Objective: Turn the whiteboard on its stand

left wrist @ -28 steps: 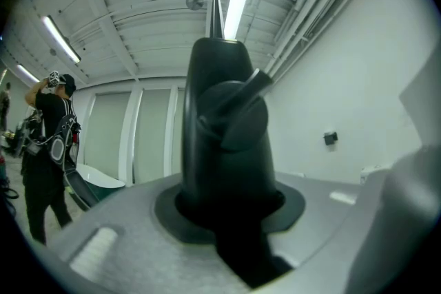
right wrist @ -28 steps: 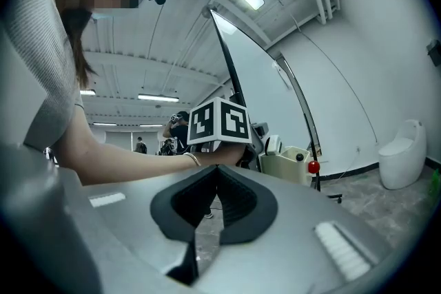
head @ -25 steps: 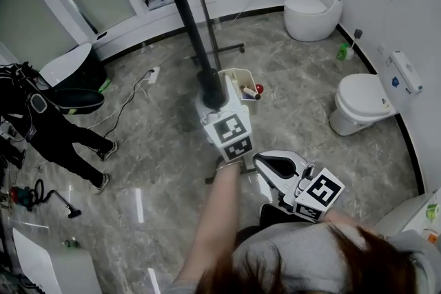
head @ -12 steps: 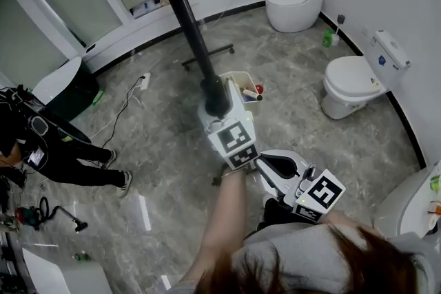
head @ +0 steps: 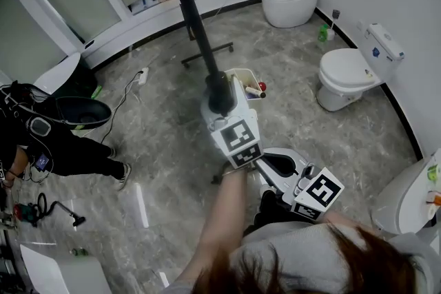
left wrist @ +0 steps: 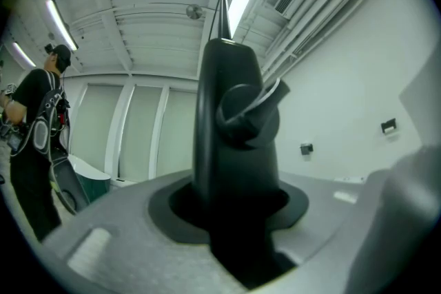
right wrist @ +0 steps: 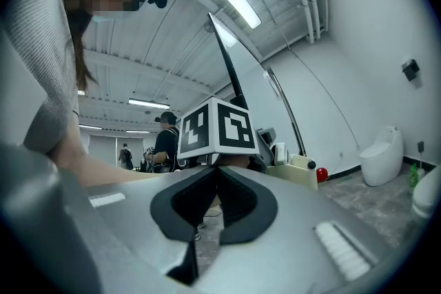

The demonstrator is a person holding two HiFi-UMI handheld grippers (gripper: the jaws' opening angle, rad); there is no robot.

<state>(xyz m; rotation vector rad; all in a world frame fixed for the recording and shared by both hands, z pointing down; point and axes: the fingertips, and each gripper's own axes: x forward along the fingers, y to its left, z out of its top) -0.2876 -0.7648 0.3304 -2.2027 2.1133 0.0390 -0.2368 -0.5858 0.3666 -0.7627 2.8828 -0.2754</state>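
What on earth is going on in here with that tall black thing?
A person is working a whiteboard, seen edge-on as a black bar. The left hand-held gripper has the board's edge between its jaws, which have just been opening. The right hand-held gripper, nearer the person, holds nothing.

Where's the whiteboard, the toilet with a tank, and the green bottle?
whiteboard (head: 189, 10), head view, on its black edge
toilet with a tank (head: 344, 72), head view, on its lid
green bottle (head: 322, 32), head view, on its body
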